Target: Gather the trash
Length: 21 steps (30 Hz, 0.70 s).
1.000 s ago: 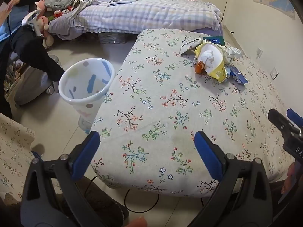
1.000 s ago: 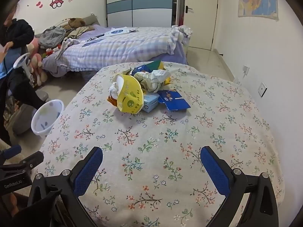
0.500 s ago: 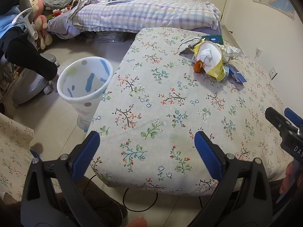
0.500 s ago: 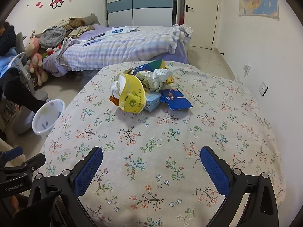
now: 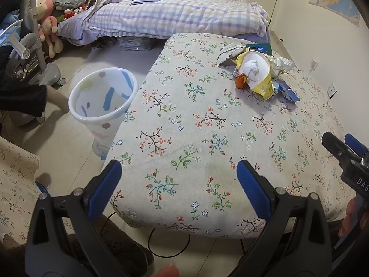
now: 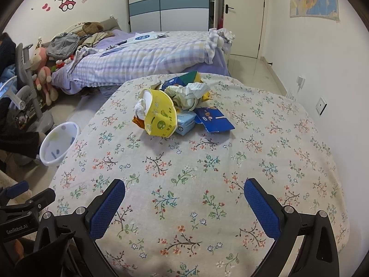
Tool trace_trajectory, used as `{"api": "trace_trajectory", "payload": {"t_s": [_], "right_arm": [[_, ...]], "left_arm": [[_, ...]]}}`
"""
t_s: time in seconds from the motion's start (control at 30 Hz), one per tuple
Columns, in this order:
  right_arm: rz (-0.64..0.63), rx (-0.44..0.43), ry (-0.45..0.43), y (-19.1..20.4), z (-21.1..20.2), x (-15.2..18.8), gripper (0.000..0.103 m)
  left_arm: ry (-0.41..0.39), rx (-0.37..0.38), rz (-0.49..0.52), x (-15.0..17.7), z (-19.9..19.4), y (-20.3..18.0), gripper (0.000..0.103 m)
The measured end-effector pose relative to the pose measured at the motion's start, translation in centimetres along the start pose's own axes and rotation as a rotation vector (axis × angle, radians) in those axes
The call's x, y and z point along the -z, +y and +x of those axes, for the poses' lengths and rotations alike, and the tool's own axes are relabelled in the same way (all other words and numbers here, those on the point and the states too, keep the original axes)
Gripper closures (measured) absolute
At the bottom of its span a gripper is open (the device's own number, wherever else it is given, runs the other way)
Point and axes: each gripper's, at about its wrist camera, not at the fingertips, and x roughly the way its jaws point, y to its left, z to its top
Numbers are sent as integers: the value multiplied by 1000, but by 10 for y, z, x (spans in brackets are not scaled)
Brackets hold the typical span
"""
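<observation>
A pile of trash [image 6: 180, 108] lies on the far part of a table with a floral cloth [image 6: 207, 173]: a yellow paper bowl [image 6: 160, 115] on its side with white tissue in it, crumpled paper [image 6: 186, 92], blue cartons [image 6: 214, 121]. The pile also shows in the left wrist view [image 5: 256, 73]. A white spotted waste bin [image 5: 103, 103] stands on the floor left of the table; it also shows in the right wrist view [image 6: 57, 143]. My left gripper [image 5: 178, 175] is open and empty over the table's near left corner. My right gripper [image 6: 184, 196] is open and empty over the near table edge.
A bed with a checked quilt [image 6: 150, 57] stands behind the table. A grey chair base [image 5: 46, 69] and a person's dark sleeve [image 5: 20, 97] are left of the bin. The wall [image 6: 322, 69] runs along the table's right side. A cable [image 5: 170, 247] lies under the table.
Both grippers have drifted slightly; the left view has shifted so the bin sits a bit more central. The person at left has moved back. Both grippers stay open.
</observation>
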Motion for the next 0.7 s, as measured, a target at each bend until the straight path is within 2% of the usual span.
{"api": "trace_trajectory", "payload": {"t_s": [0.7], "right_arm": [[8,-14,6,1,-1,0,0]], "left_arm": [[-1,3,-2,-1,0,1,3]]}}
